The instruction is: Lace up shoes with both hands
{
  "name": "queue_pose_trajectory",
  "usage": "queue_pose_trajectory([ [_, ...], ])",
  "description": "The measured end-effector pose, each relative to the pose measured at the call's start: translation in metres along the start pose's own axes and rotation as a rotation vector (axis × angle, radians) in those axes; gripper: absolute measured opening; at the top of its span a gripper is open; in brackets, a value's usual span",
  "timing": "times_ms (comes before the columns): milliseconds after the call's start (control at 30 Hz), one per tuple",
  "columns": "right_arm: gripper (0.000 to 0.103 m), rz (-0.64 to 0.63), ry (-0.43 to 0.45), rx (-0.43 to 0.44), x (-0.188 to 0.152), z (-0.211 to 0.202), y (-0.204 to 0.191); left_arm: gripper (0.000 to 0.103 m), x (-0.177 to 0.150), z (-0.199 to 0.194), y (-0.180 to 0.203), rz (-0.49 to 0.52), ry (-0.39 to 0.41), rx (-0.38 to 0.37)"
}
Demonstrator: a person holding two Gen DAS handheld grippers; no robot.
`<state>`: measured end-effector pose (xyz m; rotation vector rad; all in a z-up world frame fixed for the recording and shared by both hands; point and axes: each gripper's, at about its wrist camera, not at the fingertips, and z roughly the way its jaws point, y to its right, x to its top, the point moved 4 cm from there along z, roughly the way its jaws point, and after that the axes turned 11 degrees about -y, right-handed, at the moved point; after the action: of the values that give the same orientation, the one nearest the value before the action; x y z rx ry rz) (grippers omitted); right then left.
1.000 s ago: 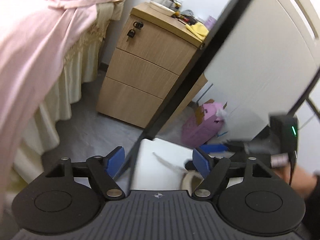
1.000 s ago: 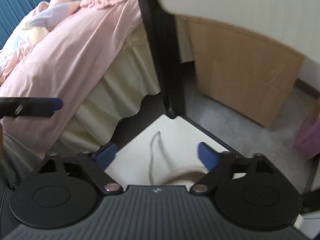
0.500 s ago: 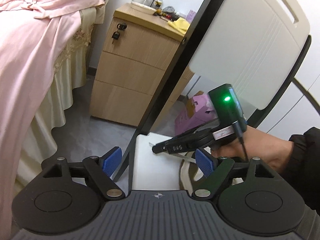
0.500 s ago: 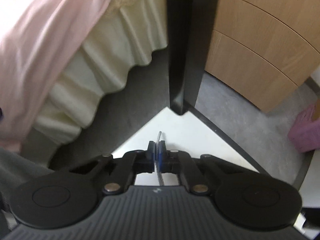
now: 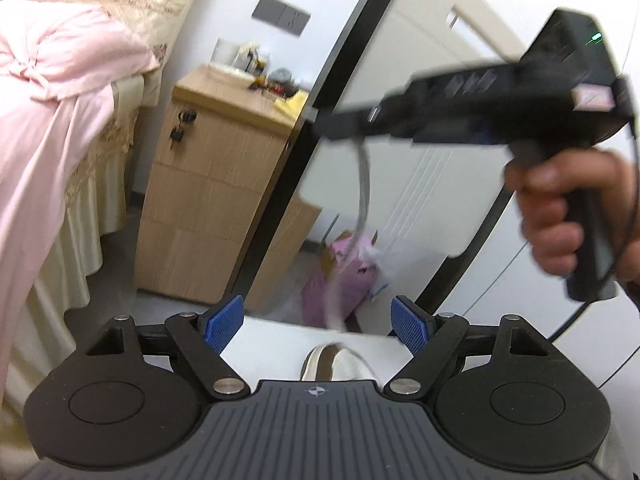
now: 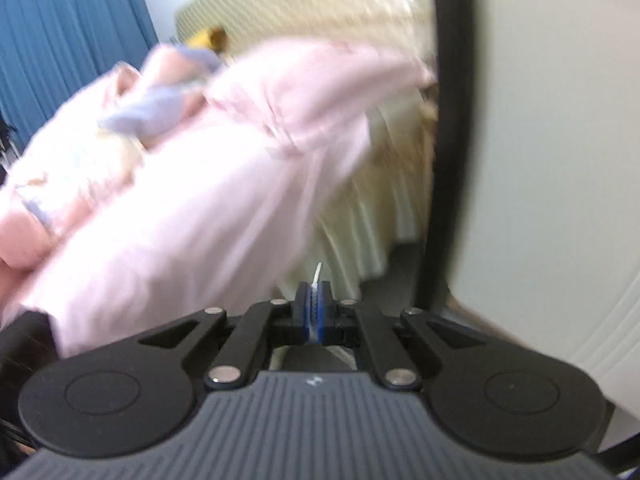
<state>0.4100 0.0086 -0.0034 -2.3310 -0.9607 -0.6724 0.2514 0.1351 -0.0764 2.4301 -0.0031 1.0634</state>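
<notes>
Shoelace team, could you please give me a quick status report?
Right claw shut on the shoelace, raised above the shoe. Left claw open, empty. Nothing fouling the lace.

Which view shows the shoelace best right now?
The left wrist view: the shoelace hangs blurred from the shut right tongs down toward the shoe. The right wrist view shows only its short tip poking out between the closed blue pads.
</notes>
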Motion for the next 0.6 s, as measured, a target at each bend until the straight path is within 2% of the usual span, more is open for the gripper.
queue_pose_trajectory([
  [133,0.004,-0.014,0.065,0.027,0.007,-0.032,-0.023,0.083,0.002,-0.013,0.011,0.041,0.088,-0.028],
  [367,0.004,0.095,0.101,0.105,-0.026,-0.042,-0.035,0.076,-0.001,-0.027,0.048,0.195,0.238,-0.063],
  [500,0.004,0.169,0.12,0.138,-0.045,-0.049,-0.037,0.063,-0.003,-0.027,0.061,0.231,0.281,-0.036],
  [567,0.004,0.212,0.133,0.163,-0.053,-0.055,-0.032,0.049,-0.003,-0.026,0.065,0.222,0.293,-0.037],
  [600,0.004,0.234,0.14,0.176,-0.057,-0.059,-0.03,0.038,-0.003,-0.026,0.066,0.217,0.299,-0.042],
])
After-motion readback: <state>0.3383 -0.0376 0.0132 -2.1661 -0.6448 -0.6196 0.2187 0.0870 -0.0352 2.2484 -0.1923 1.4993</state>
